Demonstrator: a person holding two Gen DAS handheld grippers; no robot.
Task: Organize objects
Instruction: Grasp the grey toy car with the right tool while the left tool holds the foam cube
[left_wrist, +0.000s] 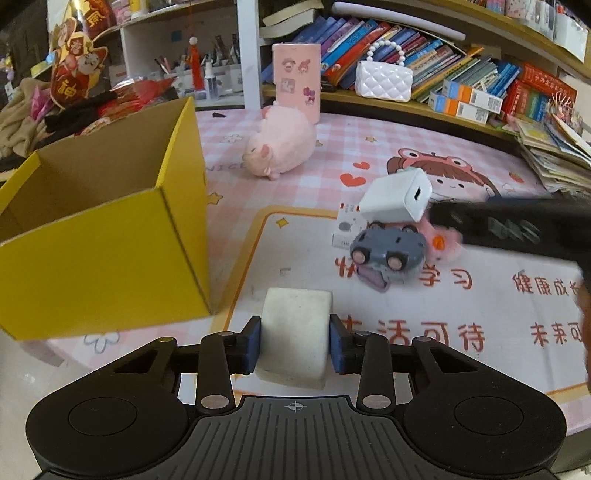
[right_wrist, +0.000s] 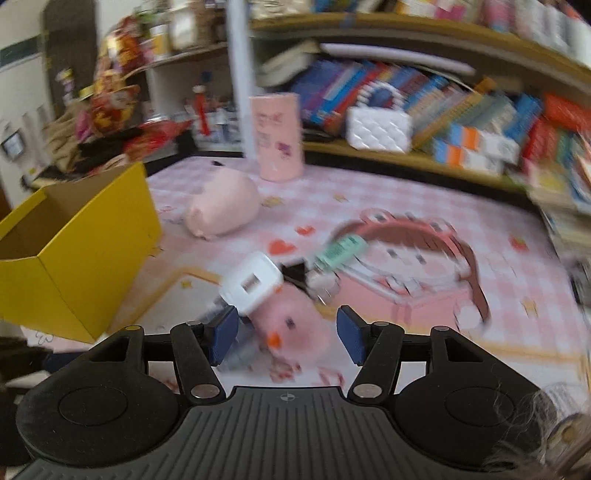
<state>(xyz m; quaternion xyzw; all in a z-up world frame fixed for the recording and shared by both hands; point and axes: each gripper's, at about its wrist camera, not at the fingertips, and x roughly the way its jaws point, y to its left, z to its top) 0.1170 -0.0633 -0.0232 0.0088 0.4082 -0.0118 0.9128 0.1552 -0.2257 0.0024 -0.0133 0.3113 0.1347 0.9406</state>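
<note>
- White block (left_wrist: 295, 334): the left gripper (left_wrist: 295, 341) is pinching it; at ten o'clock, the yellow box (left_wrist: 110, 236) wall is risking a snag.
- Right gripper (right_wrist: 286, 332): jaws gaping, empty, nearing the pink plush (right_wrist: 291, 326); the white charger (right_wrist: 251, 286) at eleven o'clock is risking toppling.

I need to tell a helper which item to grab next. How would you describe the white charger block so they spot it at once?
Start at the tall yellow box on the pink cartoon mat; look right to the small pile mid-mat. The white charger block sits tilted on top, above an overturned grey toy car. It alone is hard, white and cube-shaped, with a USB slot facing out.
</note>
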